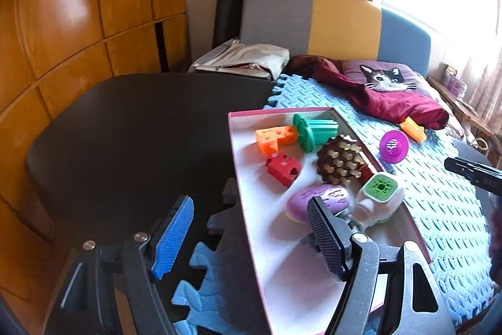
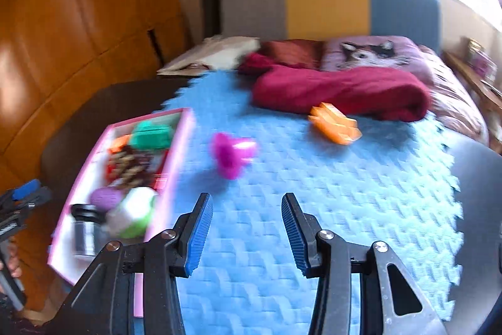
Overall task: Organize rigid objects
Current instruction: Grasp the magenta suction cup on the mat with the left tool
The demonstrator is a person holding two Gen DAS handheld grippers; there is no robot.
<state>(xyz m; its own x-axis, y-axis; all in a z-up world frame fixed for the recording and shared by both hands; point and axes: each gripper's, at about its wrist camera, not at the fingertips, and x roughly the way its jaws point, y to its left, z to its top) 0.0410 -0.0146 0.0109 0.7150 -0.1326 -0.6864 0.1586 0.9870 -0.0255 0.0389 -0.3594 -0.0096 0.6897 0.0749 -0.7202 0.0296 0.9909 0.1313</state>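
A pink-rimmed white box (image 1: 248, 178) (image 2: 175, 153) holds several toys: an orange block (image 1: 274, 137), a green peg (image 1: 315, 131), a red block (image 1: 282, 167), a brown spiky ball (image 1: 340, 160), a purple oval (image 1: 317, 200) and a white-green piece (image 1: 381, 193). A magenta peg (image 1: 393, 146) (image 2: 230, 154) and an orange piece (image 1: 414, 129) (image 2: 335, 123) lie on the blue foam mat (image 2: 313, 193). My left gripper (image 1: 251, 209) is open, straddling the box's left wall. My right gripper (image 2: 246, 209) is open and empty above the mat, short of the magenta peg.
A dark round table (image 1: 141, 131) carries the mat and box. A maroon cloth (image 2: 339, 90) and a cat cushion (image 1: 384, 77) lie at the mat's far edge. A wooden wardrobe (image 1: 78, 21) stands left. A striped headboard (image 2: 329, 2) is behind.
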